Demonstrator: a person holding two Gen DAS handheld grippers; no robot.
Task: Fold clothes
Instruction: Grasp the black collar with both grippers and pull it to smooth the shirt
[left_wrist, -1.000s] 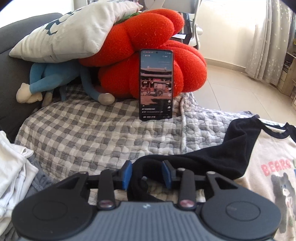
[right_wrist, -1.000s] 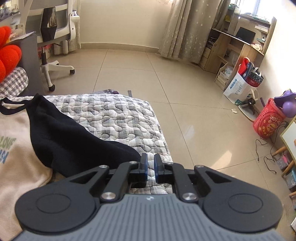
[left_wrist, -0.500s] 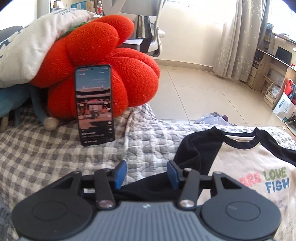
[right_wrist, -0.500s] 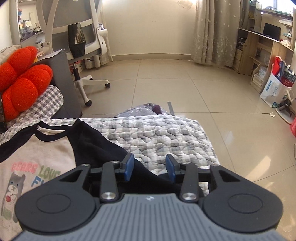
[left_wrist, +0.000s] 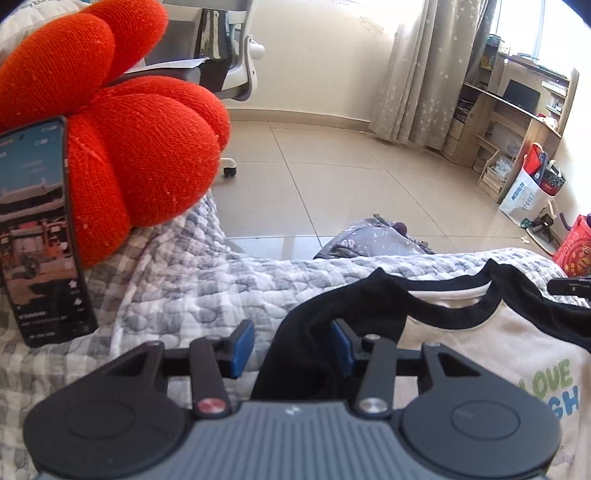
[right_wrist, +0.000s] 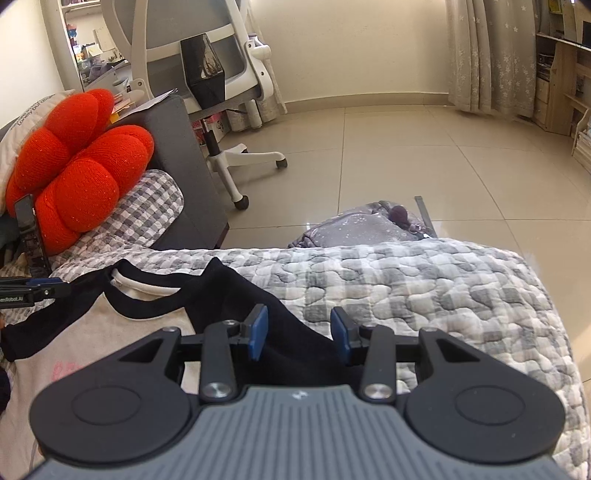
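At far left we see a phone (left_wrist: 40, 236) propped upright against the red cushion (left_wrist: 122, 147), clear of our work. Our left gripper (left_wrist: 291, 345) stands parted over the T-shirt (left_wrist: 480, 332), its black left sleeve lying loosely between the blue pads, unpinched. The shirt lies flat on the checked quilt (right_wrist: 424, 291), collar toward the far edge. Our right gripper (right_wrist: 299, 330) is likewise parted astride the other black sleeve. Bare quilt stretches to its right edge; beyond lies open tiled floor (right_wrist: 424, 166).
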